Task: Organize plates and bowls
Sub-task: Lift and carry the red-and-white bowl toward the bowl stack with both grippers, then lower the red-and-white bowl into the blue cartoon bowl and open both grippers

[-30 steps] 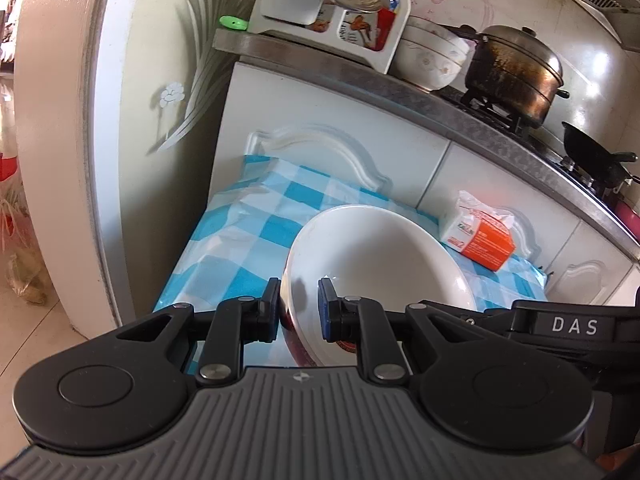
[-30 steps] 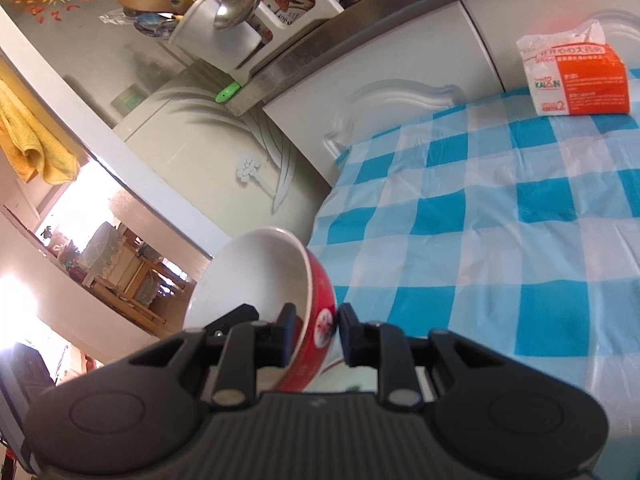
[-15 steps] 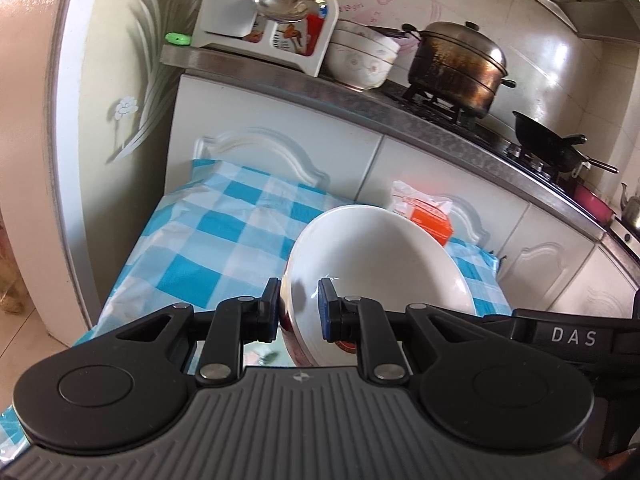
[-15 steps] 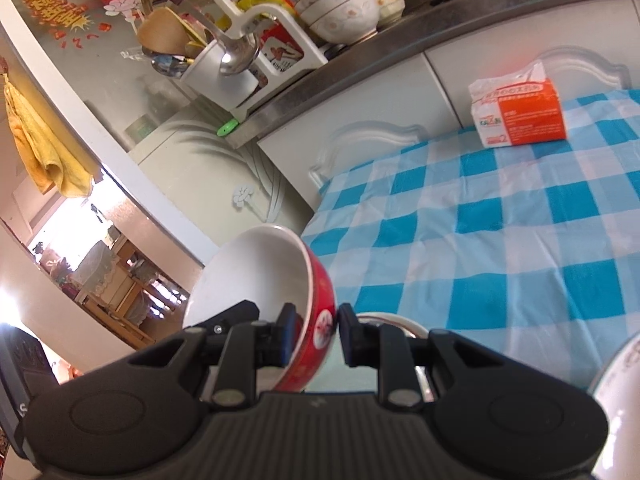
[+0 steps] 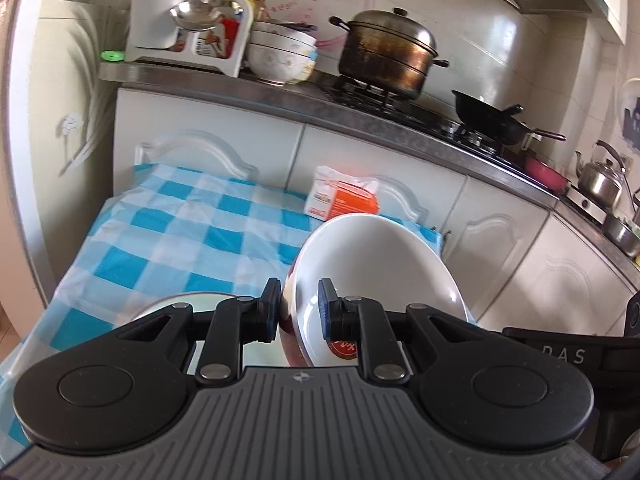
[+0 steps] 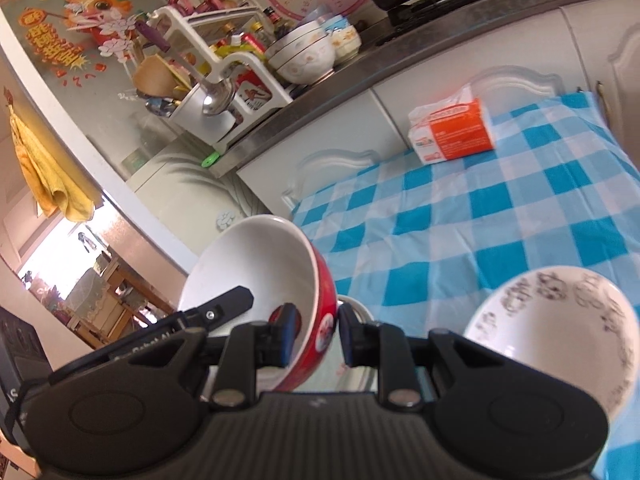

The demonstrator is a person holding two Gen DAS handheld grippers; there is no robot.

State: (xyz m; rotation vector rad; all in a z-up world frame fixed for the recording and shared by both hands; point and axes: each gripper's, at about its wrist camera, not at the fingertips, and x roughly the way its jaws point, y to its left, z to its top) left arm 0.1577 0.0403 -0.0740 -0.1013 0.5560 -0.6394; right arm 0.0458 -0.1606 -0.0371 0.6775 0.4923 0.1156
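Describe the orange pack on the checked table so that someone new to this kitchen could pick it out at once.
Find the table with the blue-and-white checked cloth pushed against the white cabinet doors below the counter. At the cloth's far edge, against those doors, lies the orange-and-white pack. It is the only boxy, orange thing there; everything else on the cloth is a round bowl.

The surface point(image 6: 500, 240) wears a cloth checked in bright blue, pale blue and white. On it lies a packet point(image 6: 452, 132) with an orange face and a white end. The bowl point(image 6: 316, 320) in the right tool point(image 6: 313, 334) is red outside with a round printed medallion, plain white inside. The bowl point(image 5: 380, 264) in the left tool point(image 5: 298, 310) is white inside with a dark red rim edge and a red round mark low down. A third bowl point(image 6: 560, 320) is white with dark speckled motifs around its wall. Both tools are black with blue pads point(image 5: 323, 308).
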